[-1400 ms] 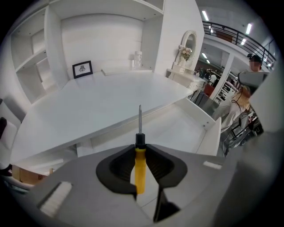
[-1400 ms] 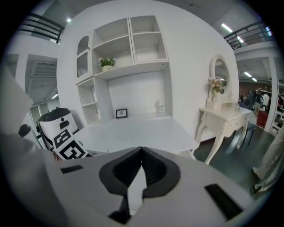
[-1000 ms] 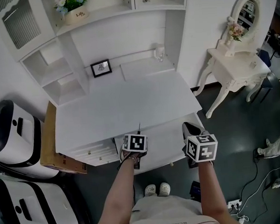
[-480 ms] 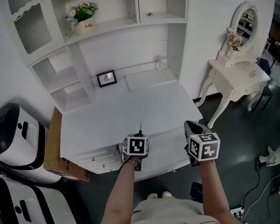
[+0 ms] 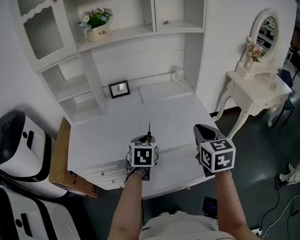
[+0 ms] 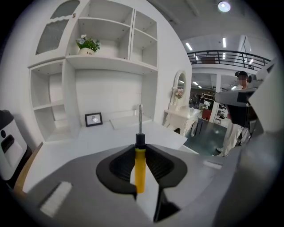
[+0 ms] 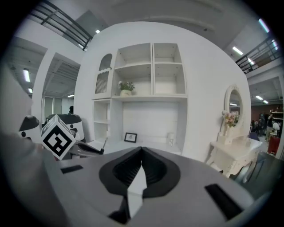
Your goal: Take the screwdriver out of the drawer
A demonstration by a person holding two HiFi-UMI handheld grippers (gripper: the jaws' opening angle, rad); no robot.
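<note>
My left gripper (image 5: 143,141) is shut on a screwdriver (image 6: 140,163) with a yellow handle, a black collar and a thin metal shaft (image 5: 149,129) that points away from me. It hangs above the front of the white desk (image 5: 110,132). In the left gripper view the left gripper (image 6: 140,149) has its black pads pressed on both sides of the handle. My right gripper (image 5: 205,133) hovers to the right at about the same height. In its own view the right gripper (image 7: 141,153) is shut, with nothing between the jaws. White drawer fronts (image 5: 103,174) show under the desk's front edge.
On the back of the desk stand a small picture frame (image 5: 119,89) and a glass jar (image 5: 178,75); a flower pot (image 5: 98,24) sits on the shelf above. A cardboard box (image 5: 60,160) and white machines (image 5: 14,152) are at left. A dressing table (image 5: 255,86) stands right.
Both grippers have risen above the desk's front edge, the left one carrying the screwdriver up with it. The head view has tilted up and shows more of the shelves.
</note>
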